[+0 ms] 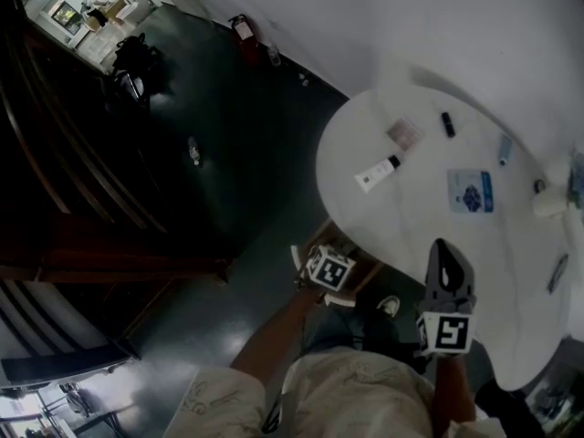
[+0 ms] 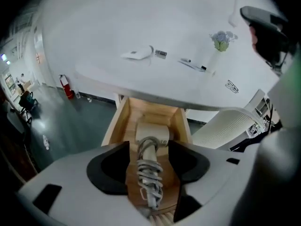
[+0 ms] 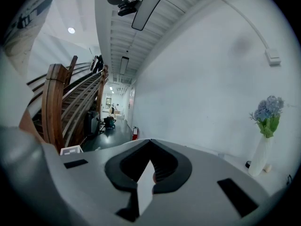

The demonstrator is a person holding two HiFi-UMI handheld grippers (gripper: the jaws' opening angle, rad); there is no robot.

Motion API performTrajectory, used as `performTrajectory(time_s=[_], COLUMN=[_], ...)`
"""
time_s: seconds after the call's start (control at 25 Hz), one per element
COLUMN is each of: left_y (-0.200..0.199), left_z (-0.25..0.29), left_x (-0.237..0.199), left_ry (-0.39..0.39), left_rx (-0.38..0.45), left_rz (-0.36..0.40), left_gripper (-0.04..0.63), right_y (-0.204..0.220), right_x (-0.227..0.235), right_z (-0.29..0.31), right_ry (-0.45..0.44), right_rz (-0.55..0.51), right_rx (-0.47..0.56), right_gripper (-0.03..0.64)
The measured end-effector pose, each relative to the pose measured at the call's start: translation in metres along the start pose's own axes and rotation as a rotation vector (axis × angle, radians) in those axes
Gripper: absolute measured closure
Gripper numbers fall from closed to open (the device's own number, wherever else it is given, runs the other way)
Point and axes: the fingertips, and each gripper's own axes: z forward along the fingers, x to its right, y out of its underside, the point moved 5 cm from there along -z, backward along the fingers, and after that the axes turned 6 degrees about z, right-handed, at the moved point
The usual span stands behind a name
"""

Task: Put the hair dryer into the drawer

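Observation:
The hair dryer (image 2: pixel 151 147), cream with its cord wound round the handle, lies lengthwise in the open wooden drawer (image 2: pixel 119 121) under the white table (image 2: pixel 141 79). My left gripper (image 2: pixel 148 144) hangs just above it, open, one jaw on each side of the handle with gaps between. In the head view the left gripper (image 1: pixel 324 267) sits over the drawer (image 1: pixel 363 270) at the table's near edge. My right gripper (image 1: pixel 442 248) is raised over the table's (image 1: pixel 411 222) front part, shut and empty. In its own view the right gripper (image 3: pixel 150 142) points at the wall.
On the table lie a white tube (image 1: pixel 376 173), a blue pack (image 1: pixel 471 191), a card (image 1: pixel 404 134) and a small black item (image 1: pixel 447 124). A vase of flowers (image 3: pixel 265 126) stands at the far side. A white chair (image 2: pixel 230 126) is right of the drawer. Wooden stairs (image 1: pixel 82 199) run at the left.

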Motion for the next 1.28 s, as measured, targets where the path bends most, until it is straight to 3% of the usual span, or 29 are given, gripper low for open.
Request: performTrajectory(time_s=[0.2,0.72,0.96,1.28], left_y=[-0.008,-0.098,-0.151,-0.197], left_z=[-0.046,-0.177,-0.225,-0.247], left_x=[-0.001,0.012,0.023,0.043], left_ry=[-0.055,-0.218,-0.346,-0.382], left_rx=[0.069,0.502,0.722,0.85], left_rz=[-0.024,-0.032,-0.004,0.013], left_gripper=[0.345,0.345,0.347,0.348], right_y=[-0.005,-0.033,-0.048,-0.069], right_x=[0.004,0.017,0.021,0.029], right_z=[-0.002,-0.005,-0.007,-0.011], right_ry=[-0.001,0.001,-0.008,-0.012], right_rz=[0.001,0.005,-0.001,0.021], right_rx=[0.032,0.116,0.165,0.212], right_gripper=[0.611,0.611,0.611,0.611])
